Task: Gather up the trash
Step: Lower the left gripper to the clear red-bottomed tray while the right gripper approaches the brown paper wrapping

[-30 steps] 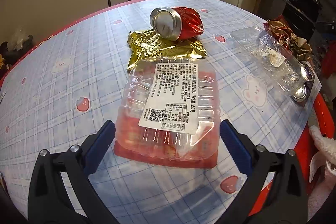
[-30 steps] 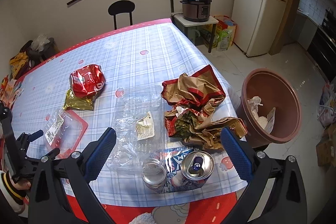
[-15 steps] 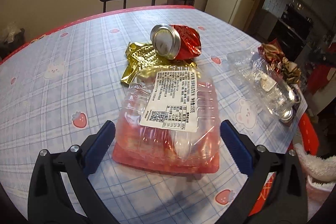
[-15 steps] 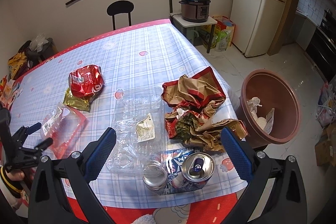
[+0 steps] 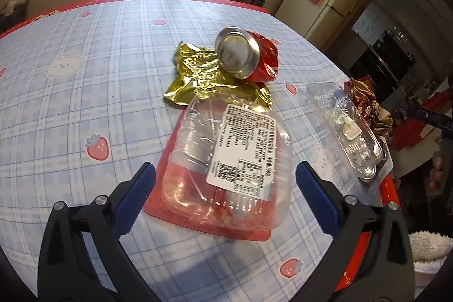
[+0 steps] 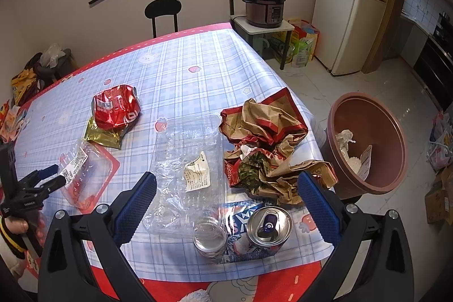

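A clear plastic clamshell [image 5: 226, 169] with a white label lies on its red tray, right in front of my left gripper [image 5: 225, 188]. That gripper is open, its blue fingers flanking the clamshell's near end. Behind it lie a gold wrapper [image 5: 203, 78] and a crushed red can [image 5: 246, 55]. My right gripper [image 6: 226, 188] hangs open and holds nothing above a flattened clear plastic container [image 6: 189, 160]. Beside that sit crumpled brown-and-red paper [image 6: 269, 149], an upright blue can [image 6: 267, 228] and a small glass jar [image 6: 211, 239]. The right wrist view also shows the clamshell [image 6: 87, 169] and the left gripper [image 6: 48, 177].
A brown bin [image 6: 368, 143] with some trash inside stands on the floor off the table's right edge. The table [image 6: 184, 70] has a blue checked cloth with a red border. A black chair [image 6: 162, 7], a rice cooker [image 6: 264, 6] and a fridge [image 6: 359, 4] stand beyond.
My left gripper has swung and tilted, closing in on the clamshell, still open. The right gripper has barely moved.
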The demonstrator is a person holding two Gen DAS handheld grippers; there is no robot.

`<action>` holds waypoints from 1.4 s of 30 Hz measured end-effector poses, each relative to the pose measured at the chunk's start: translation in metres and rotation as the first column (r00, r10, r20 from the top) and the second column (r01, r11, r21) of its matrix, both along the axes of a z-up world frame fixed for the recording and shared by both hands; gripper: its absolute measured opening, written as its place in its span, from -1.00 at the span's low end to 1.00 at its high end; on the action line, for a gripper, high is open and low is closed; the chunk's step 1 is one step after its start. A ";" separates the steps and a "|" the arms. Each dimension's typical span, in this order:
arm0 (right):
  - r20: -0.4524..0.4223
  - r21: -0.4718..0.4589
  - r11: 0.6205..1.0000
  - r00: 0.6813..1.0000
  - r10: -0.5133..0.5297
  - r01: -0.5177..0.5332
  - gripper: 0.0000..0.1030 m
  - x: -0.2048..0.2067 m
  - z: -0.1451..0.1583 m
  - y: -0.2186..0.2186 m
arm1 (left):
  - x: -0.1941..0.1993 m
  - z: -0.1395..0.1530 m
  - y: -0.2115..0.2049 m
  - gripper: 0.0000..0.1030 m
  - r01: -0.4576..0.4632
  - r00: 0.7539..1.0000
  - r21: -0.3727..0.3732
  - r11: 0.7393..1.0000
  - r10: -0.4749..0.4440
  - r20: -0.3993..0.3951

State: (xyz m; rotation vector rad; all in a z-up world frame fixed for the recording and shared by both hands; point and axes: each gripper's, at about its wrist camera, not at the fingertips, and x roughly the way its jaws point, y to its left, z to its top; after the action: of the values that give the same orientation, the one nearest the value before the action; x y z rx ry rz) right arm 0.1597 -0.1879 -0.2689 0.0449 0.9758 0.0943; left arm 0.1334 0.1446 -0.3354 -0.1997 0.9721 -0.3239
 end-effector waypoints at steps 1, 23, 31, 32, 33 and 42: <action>-0.001 -0.001 1.000 1.000 0.000 0.000 0.90 0.000 0.000 0.000 | -0.002 0.001 -0.007 0.89 0.022 1.000 0.029 0.999 -0.022 0.009; -0.015 0.005 1.000 1.000 -0.009 0.009 0.90 0.001 -0.005 -0.004 | 0.001 -0.008 -0.058 0.89 0.076 0.997 0.242 0.967 -0.077 -0.004; -0.022 0.025 0.999 1.000 -0.020 0.021 0.90 0.003 -0.009 -0.012 | -0.014 0.014 -0.086 0.89 0.074 0.993 0.348 0.934 -0.103 0.064; -0.022 0.027 0.999 1.000 -0.017 0.018 0.90 0.003 -0.009 -0.012 | -0.013 0.008 -0.093 0.89 0.078 0.992 0.397 0.914 -0.110 0.060; -0.021 0.029 0.999 1.000 -0.014 0.015 0.90 0.002 -0.010 -0.012 | -0.011 0.004 -0.096 0.89 0.072 0.993 0.425 0.902 -0.106 0.058; -0.033 0.033 0.998 0.998 -0.058 0.059 0.90 -0.006 -0.017 -0.035 | 0.007 -0.016 -0.093 0.91 -0.030 0.997 0.523 0.852 -0.014 0.081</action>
State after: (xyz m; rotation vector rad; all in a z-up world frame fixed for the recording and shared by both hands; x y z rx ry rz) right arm 0.1541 -0.2225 -0.2855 0.1060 1.0046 0.0566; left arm 0.1408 0.0517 -0.3515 0.3095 0.9435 -0.0477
